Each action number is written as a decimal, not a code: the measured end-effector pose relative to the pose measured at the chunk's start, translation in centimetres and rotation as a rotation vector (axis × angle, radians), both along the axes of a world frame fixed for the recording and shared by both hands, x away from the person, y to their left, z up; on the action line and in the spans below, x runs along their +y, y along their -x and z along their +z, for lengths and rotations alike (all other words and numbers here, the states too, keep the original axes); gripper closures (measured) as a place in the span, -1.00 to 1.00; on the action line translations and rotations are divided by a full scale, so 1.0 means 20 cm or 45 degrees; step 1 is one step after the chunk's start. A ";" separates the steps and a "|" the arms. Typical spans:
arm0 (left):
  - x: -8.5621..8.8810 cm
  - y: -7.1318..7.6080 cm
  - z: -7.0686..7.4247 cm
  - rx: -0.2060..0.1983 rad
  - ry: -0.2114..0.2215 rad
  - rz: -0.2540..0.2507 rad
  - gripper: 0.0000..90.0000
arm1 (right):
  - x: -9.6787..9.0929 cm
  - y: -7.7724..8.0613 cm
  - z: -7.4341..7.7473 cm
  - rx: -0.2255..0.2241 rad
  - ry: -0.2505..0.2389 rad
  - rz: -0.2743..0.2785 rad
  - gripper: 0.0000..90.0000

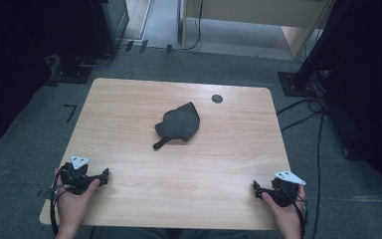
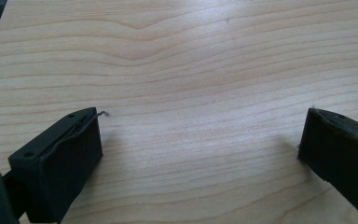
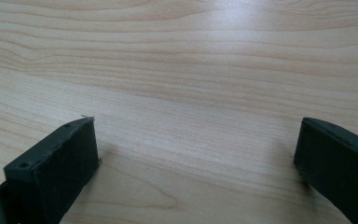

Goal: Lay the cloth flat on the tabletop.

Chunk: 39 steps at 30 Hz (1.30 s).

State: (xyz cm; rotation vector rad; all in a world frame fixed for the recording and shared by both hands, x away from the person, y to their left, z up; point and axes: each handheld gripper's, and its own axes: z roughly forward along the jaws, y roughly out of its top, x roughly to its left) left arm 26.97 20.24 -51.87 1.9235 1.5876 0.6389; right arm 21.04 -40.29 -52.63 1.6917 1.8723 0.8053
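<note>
At the table's centre lies a dark crumpled cloth, a thin tail trailing toward 7 o'clock, with a small dark disc at 1 o'clock from it. Well apart from it, the left gripper rests at 7 o'clock and the right gripper at 5 o'clock, both with jaws spread wide and empty. To start well, I'd judge each should come in low and level toward opposite edges of the cloth.
</note>
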 end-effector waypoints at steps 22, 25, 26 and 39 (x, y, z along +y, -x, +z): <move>-0.01 0.00 0.00 -0.001 0.001 -0.003 -1.00 | 0.44 -0.22 0.30 -0.084 -0.020 0.253 -0.69; -0.01 0.00 0.00 -0.003 0.002 -0.001 -1.00 | 0.48 -0.28 0.31 -0.094 -0.016 0.265 -0.69; -0.01 0.00 0.00 -0.002 0.001 -0.003 -1.00 | 0.53 -0.34 0.32 -0.091 -0.038 0.287 -0.69; -0.03 0.01 0.02 0.004 -0.060 -0.012 -1.00 | 0.83 -0.55 0.28 -0.135 -0.062 0.330 -0.32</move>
